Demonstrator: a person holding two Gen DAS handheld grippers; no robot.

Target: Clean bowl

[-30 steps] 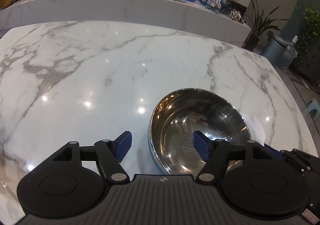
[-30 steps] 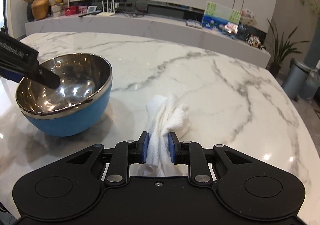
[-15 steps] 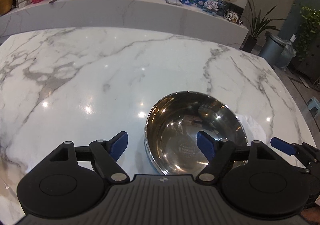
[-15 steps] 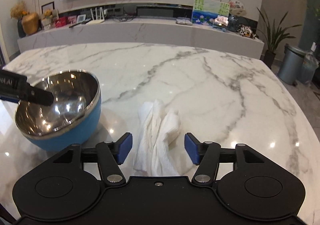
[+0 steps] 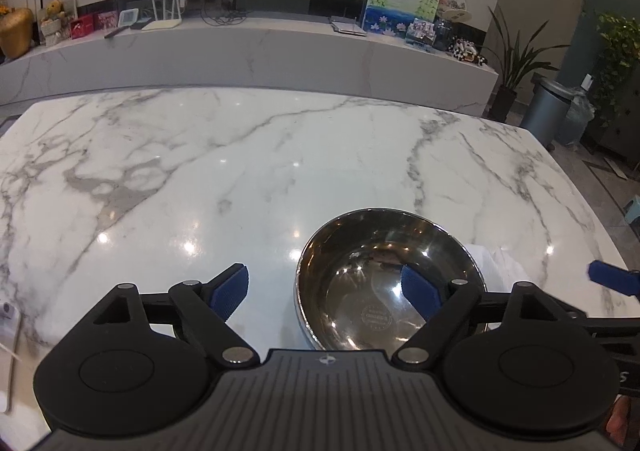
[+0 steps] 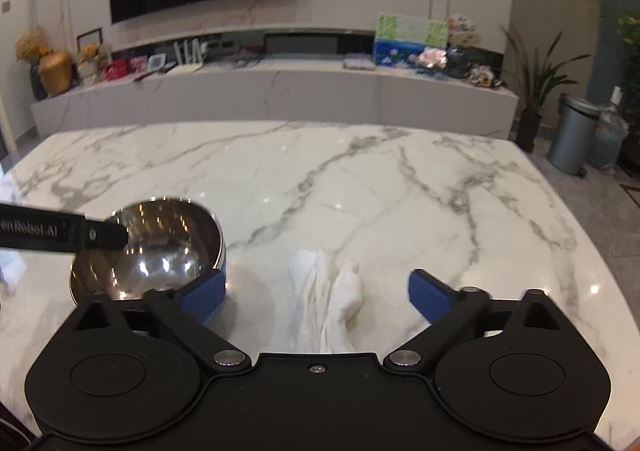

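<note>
A steel bowl (image 5: 384, 283) with a blue outside stands upright on the marble table (image 5: 240, 171). My left gripper (image 5: 326, 293) is open, raised above the bowl's near-left rim, with its right finger over the bowl's inside. The bowl also shows in the right wrist view (image 6: 160, 247), with the left gripper's finger (image 6: 60, 231) reaching over it. A crumpled white cloth (image 6: 328, 295) lies on the table right of the bowl. My right gripper (image 6: 316, 295) is open wide and empty, with the cloth lying loose between its fingers. An edge of the cloth shows behind the bowl (image 5: 500, 271).
A white phone-like object (image 5: 8, 335) lies at the table's near left edge. Beyond the table's far edge is a low marble console (image 6: 272, 91) with ornaments, a TV above it, and a bin (image 6: 572, 135) and plants at the right.
My right gripper let go of the cloth, opened wide and pulled back and up. My left gripper also drew back and up from the bowl, staying open.
</note>
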